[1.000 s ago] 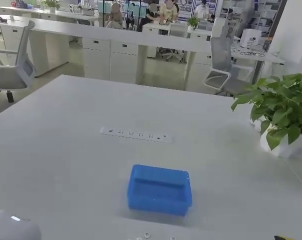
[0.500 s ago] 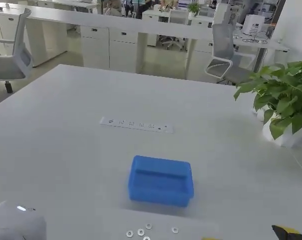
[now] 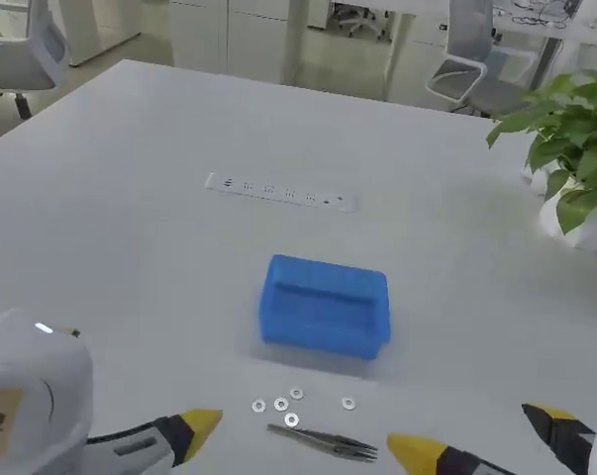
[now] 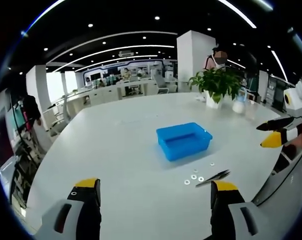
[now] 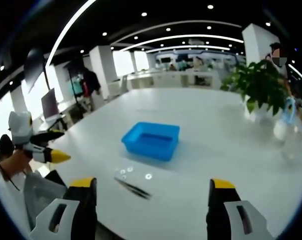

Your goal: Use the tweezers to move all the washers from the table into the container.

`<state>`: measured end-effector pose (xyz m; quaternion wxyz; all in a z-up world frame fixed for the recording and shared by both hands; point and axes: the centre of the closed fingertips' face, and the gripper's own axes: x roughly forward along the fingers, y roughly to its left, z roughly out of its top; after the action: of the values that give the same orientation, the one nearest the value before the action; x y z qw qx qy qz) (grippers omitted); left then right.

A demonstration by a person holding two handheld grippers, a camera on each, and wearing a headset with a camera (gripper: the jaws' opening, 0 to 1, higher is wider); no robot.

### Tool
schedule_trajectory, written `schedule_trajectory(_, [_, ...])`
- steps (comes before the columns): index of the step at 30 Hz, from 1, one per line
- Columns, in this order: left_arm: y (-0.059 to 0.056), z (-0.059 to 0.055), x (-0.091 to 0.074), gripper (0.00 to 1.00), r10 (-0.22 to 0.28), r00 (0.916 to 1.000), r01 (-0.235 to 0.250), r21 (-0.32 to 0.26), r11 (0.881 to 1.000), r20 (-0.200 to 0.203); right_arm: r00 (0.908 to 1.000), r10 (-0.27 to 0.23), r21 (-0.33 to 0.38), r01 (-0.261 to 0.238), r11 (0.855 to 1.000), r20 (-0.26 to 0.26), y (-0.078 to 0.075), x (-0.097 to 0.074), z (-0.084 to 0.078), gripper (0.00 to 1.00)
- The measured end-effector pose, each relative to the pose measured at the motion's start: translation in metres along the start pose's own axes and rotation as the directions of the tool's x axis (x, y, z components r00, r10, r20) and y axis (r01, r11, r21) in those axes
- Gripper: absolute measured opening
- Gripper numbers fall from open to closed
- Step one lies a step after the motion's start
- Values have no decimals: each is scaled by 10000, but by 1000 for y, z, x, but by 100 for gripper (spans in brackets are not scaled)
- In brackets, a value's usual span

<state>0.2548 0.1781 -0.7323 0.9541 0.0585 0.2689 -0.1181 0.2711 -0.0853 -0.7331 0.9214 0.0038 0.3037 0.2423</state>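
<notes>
1. Big white office table (image 3: 130, 247), blue container (image 3: 325, 307) sitting mid-table.
2. Washers (image 3: 281, 404) are loose just in front of it, with the tweezers (image 3: 323, 441) lying right beside them.
3. Left gripper (image 4: 155, 185) and right gripper (image 5: 151, 183): jaws spread wide, gripping nothing.

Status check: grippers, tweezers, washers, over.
Open, empty: left gripper, right gripper. On table: tweezers, untouched, beside washers, just short of blue container. Nothing in the way.
</notes>
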Motion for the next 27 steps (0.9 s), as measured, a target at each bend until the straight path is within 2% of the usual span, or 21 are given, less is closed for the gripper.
schedule_trajectory(4, [-8, 0, 8, 87, -655, 9978, 659, 398, 9970, -96, 9997, 40, 38, -40, 10000, -238, -1, 7, -4, 90])
schedule_trajectory(6, [-8, -1, 13, 85, -673, 9974, 690, 703, 9951, -263, 9993, 92, 36, -91, 10000, -362, -1, 11, -6, 90])
schedule_trajectory(9, [-9, -2, 19, 86, -769, 9963, 803, 961, 9921, -393, 9988, 113, 26, -112, 9999, -486, -1, 15, -8, 90])
schedule_trajectory(20, [-13, -2, 36, 86, -1223, 9900, 1294, 1065, 9859, -707, 9975, 6, -23, -8, 10000, -710, -8, 29, -7, 90])
schedule_trajectory(24, [-18, -5, 43, 83, -1541, 9844, 1635, 1175, 9795, -852, 9970, 80, -69, -86, 9999, -775, -7, 34, -8, 89])
schedule_trajectory(27, [-24, -9, 49, 79, -1846, 9767, 1989, 1395, 9700, -1093, 9962, 100, -95, -109, 9999, -863, -7, 36, -9, 89])
